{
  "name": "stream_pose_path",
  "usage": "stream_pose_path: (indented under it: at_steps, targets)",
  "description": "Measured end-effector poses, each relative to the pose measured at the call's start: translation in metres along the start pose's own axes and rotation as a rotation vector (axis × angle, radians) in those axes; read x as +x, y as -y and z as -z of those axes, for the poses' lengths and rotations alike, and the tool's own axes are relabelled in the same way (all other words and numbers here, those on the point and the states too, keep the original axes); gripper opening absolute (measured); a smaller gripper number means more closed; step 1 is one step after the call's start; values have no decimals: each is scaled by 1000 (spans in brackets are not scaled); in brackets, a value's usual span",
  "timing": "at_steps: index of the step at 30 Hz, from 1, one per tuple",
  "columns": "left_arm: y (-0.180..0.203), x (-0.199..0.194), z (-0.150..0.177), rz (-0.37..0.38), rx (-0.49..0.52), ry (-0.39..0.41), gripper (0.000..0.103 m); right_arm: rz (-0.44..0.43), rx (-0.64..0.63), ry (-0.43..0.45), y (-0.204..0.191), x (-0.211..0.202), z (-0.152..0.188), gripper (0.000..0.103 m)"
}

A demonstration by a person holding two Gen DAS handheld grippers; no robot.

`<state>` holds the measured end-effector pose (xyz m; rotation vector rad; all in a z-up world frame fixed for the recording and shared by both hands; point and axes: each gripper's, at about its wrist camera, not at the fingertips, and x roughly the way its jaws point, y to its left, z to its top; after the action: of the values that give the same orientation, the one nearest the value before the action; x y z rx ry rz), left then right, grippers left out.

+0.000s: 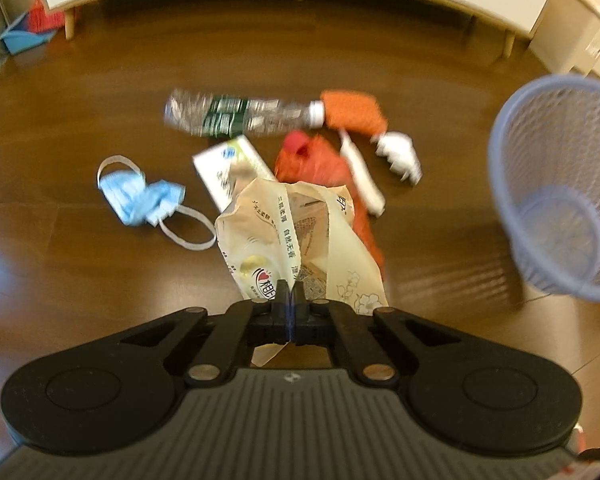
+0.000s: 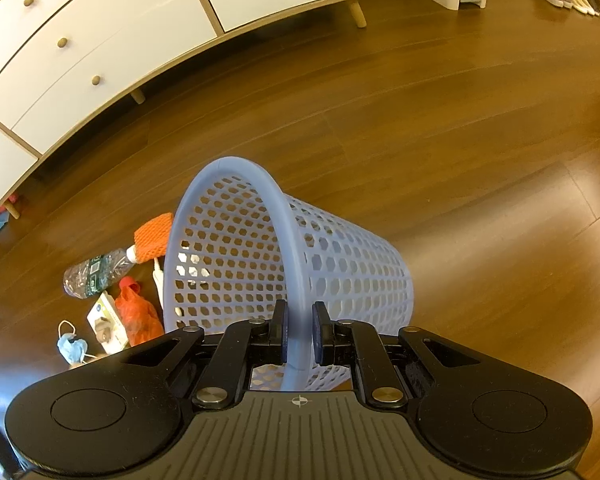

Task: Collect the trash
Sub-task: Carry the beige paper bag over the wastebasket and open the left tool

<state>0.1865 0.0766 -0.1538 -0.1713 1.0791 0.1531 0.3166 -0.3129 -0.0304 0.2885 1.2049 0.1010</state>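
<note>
Left gripper (image 1: 290, 294) clenched on cream printed wrapper (image 1: 296, 240), lifted off wooden floor (image 1: 80, 260) above rest of litter.

Right gripper (image 2: 299, 330) grasping rim of lavender mesh basket (image 2: 340, 256), tipped with mouth turned toward pile, likely to ease drop-in; basket looks empty.

On floor beyond wrapper: plastic bottle (image 1: 236, 116), blue face mask (image 1: 140, 196), small carton (image 1: 228, 168), orange bag (image 1: 320, 164), orange mesh sleeve (image 1: 354, 110), crumpled white paper (image 1: 398, 152).

Collection barely begun.
</note>
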Motion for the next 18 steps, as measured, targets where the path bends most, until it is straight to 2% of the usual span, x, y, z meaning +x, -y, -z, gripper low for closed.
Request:
stream_pose_path:
  at_steps: [7, 10, 18]
  targets:
    - [22, -49, -22, 84, 47, 91, 0, -3, -20, -2, -4, -1, 1, 8]
    - [38, -61, -32, 143, 63, 116, 0, -8, -33, -4, -6, -2, 1, 8]
    - [88, -69, -34, 230, 154, 100, 0, -12, -31, -7, -2, -4, 1, 8]
